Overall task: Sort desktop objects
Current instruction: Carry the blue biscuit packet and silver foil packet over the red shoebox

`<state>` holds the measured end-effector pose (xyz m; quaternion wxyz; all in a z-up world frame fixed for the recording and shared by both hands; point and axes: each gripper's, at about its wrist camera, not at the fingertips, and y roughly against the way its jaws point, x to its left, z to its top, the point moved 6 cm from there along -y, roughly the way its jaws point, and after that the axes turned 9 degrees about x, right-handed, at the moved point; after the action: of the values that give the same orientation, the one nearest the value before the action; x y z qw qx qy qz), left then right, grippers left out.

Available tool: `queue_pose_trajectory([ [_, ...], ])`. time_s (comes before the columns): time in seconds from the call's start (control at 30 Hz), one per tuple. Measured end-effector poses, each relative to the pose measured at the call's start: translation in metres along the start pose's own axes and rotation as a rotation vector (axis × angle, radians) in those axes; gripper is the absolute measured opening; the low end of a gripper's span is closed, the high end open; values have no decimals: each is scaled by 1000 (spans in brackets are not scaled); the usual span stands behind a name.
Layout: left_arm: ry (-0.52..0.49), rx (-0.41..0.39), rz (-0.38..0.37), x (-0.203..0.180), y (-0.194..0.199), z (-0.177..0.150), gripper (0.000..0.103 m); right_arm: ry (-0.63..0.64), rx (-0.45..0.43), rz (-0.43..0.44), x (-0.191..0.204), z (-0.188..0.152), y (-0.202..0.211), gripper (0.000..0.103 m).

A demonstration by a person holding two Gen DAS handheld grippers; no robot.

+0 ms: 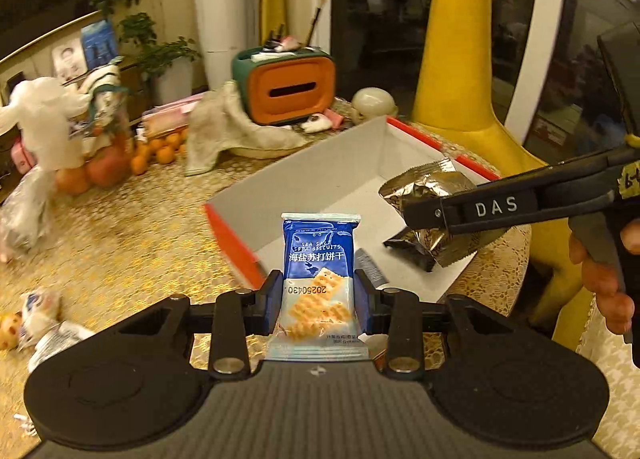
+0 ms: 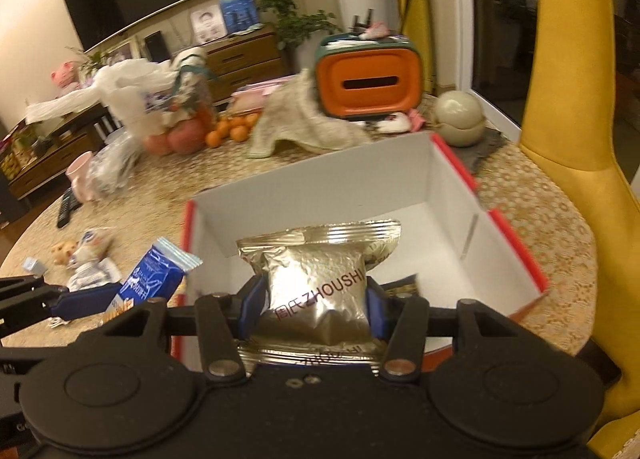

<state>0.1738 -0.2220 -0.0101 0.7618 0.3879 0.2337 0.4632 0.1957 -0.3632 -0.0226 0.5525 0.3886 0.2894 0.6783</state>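
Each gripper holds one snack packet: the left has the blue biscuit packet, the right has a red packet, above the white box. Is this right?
Not quite: the packet in the right gripper is gold foil, not red, as the right wrist view shows. The left gripper does hold the blue biscuit packet, by the white box.

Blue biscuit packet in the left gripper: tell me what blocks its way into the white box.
Nothing visible blocks it. The blue biscuit packet sits just short of the white box's near wall; the box is open-topped. The right gripper holds a gold packet over the box.

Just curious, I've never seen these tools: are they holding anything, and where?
Yes. The left gripper pinches the blue biscuit packet by its sides; the right gripper pinches the gold foil packet likewise.
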Motion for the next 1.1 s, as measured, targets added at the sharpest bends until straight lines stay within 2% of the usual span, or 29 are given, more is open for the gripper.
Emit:
queue_pose_trajectory([
  [0.3,-52,48,-15,-24,-42,17,35,-37,22,-42,-39,14,-26,50],
  [0.5,-75,88,-23,-33,-67,21,35,-52,56,-33,-53,19,-53,50],
  [0.8,-81,137,-22,-32,-100,25,35,-39,125,-53,-61,23,-91,50],
  [1.1,-84,179,-50,-32,-118,25,35,-28,167,-80,-65,21,-104,51],
])
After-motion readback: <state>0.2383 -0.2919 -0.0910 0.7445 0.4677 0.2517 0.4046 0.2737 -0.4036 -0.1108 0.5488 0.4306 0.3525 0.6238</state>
